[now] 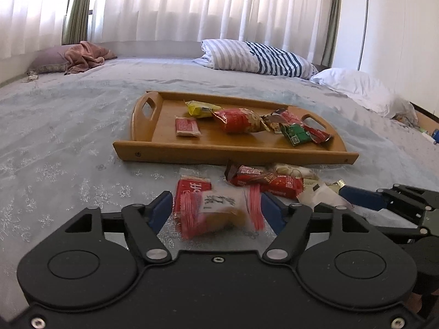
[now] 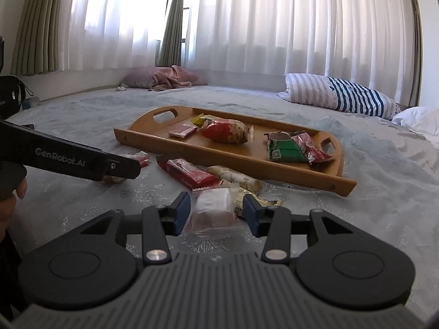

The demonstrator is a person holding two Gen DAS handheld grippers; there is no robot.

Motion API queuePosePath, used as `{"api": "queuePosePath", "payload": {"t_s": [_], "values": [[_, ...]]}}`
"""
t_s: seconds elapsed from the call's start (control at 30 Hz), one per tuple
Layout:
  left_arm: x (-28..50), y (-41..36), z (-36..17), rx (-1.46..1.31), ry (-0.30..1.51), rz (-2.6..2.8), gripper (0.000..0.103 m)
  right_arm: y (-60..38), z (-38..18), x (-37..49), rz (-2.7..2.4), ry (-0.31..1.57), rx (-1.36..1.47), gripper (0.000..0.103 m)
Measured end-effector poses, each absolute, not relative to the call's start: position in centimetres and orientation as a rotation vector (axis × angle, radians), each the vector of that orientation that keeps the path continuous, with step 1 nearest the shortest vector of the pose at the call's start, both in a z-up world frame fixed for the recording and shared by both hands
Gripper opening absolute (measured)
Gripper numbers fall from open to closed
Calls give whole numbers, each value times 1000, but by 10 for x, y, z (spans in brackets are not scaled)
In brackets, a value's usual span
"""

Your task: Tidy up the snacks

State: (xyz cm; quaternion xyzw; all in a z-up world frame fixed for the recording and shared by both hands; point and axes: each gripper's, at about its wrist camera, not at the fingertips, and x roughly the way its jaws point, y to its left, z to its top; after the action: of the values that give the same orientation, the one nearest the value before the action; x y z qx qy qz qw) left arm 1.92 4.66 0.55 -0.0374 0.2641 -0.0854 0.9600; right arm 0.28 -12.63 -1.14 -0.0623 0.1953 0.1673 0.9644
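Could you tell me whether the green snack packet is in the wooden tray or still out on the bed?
In. The green snack packet lies on the wooden tray floor near its right handle, overlapping red wrappers.

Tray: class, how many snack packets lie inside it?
6: a yellow packet at the back, a flat red packet left, a large red packet in the middle, and a brown packet, green packet and thin red packet overlapping at the right end, where more may be hidden.

Backlit curtains (image 2: pixel 247 27), fisheye-bent edges
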Motion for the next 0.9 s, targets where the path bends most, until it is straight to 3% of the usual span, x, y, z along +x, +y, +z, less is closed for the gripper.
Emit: {"api": "queuePosePath", "payload": {"t_s": [0.1, 0.2, 0.43, 0.53, 0.77, 0.9], "values": [[23, 48, 5, -113, 553, -195, 77, -125, -13, 5, 343, 408, -118, 61], [28, 49, 1, -131, 578, -192, 76, -122, -16, 8, 339, 428, -120, 60], [25, 27, -4, 10, 552, -183, 75, -117, -20, 9, 338, 432, -132, 46], [23, 20, -6, 60, 539, -178, 63, -119, -20, 8, 337, 429, -122, 44], [21, 16, -6, 94, 529, -182, 59, -126, -15, 1, 313, 412, -113, 42], [20, 18, -1, 80, 519, -174, 46, -133, -10, -1, 299, 403, -98, 42]]}}
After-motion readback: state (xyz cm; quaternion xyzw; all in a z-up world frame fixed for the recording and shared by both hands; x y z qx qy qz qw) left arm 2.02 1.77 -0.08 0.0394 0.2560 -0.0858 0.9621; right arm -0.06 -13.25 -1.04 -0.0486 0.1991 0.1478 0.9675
